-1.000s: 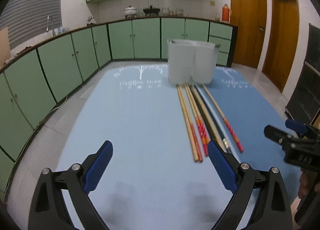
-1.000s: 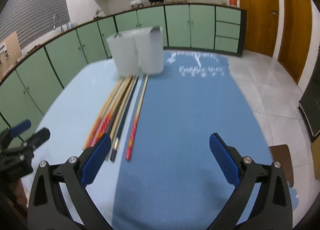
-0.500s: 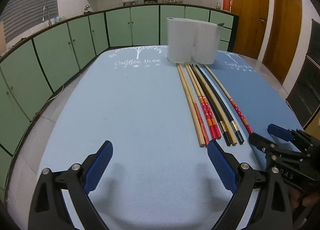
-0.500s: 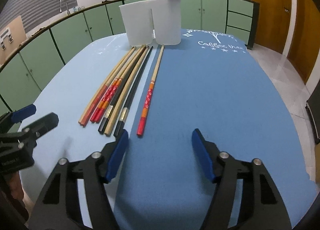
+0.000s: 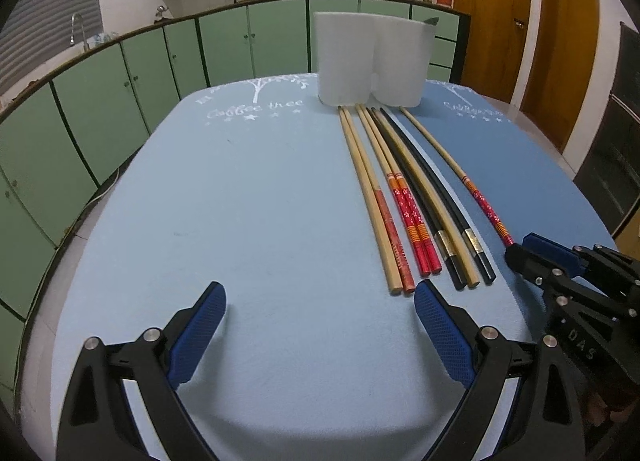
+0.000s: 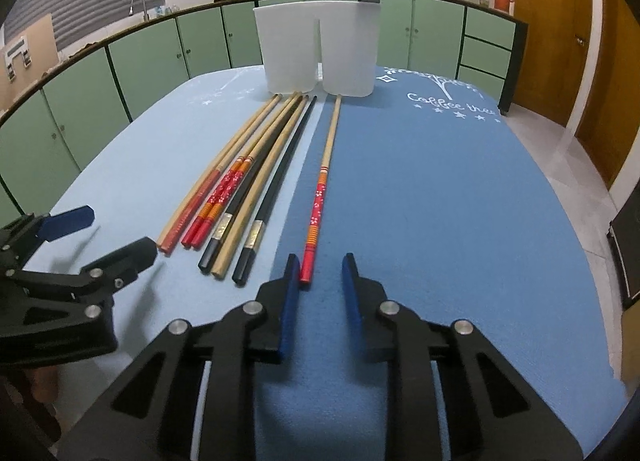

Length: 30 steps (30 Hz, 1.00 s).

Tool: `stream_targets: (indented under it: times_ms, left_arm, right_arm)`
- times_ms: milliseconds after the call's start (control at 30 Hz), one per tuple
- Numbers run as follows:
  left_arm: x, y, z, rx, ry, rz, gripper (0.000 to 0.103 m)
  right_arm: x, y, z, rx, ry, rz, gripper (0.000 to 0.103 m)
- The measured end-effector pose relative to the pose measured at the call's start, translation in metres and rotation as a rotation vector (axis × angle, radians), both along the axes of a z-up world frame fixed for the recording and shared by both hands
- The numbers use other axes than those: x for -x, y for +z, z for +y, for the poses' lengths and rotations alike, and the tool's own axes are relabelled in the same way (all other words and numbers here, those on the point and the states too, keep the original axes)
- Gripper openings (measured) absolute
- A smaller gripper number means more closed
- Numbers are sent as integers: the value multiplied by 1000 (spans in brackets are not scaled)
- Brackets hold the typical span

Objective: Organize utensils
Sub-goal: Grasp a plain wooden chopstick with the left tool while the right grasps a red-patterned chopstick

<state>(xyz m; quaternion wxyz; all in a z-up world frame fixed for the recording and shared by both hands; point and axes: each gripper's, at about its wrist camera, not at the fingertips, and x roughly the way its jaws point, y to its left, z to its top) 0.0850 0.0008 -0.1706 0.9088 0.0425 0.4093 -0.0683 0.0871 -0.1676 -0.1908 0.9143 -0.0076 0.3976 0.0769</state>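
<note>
Several chopsticks [image 5: 416,217] lie side by side on the blue cloth, their far tips at a white two-compartment holder [image 5: 372,61]. One red-ended chopstick [image 6: 320,197] lies apart, to the right of the bundle [image 6: 236,197]. My right gripper [image 6: 320,281] hangs low over the cloth with its jaws closing. That chopstick's near end sits right by the left pad [image 6: 290,297], and the pads are not pressing on it. My left gripper [image 5: 320,313] stands wide open with nothing in it, short of the bundle's near ends. The right gripper [image 5: 524,247] also shows at the right of the left wrist view.
The table [image 5: 240,201] carries a light blue cloth on the left and a darker blue one [image 6: 440,201] on the right. Green cabinets [image 5: 100,101] curve behind, and wooden doors [image 5: 492,17] stand at the far right. The left gripper [image 6: 118,233] shows beside the bundle.
Both grippers have sunk toward the table and come nearer the chopsticks. The right gripper's jaws have narrowed from wide apart to a small gap at the lone chopstick's end.
</note>
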Motion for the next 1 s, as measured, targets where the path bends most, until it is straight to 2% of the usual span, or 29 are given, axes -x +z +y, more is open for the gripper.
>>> stream_targets:
  times_ms: [100, 400, 633, 867, 1000]
  left_arm:
    - [-5, -3, -2, -9, 2, 16, 93]
    - [-9, -4, 9, 26, 38, 35, 92]
    - [-10, -6, 2, -6, 15, 42, 92]
    - [-15, -8, -1, -2, 21, 57, 93]
    - [-17, -7, -4, 1, 22, 54, 86]
  right_arm:
    - [0, 0, 1, -3, 0, 0, 20]
    - [1, -1, 0, -15, 0, 2, 20]
    - [0, -1, 1, -16, 0, 2, 20]
    - [1, -1, 0, -23, -1, 3, 20]
    - [1, -1, -1, -34, -1, 4, 20]
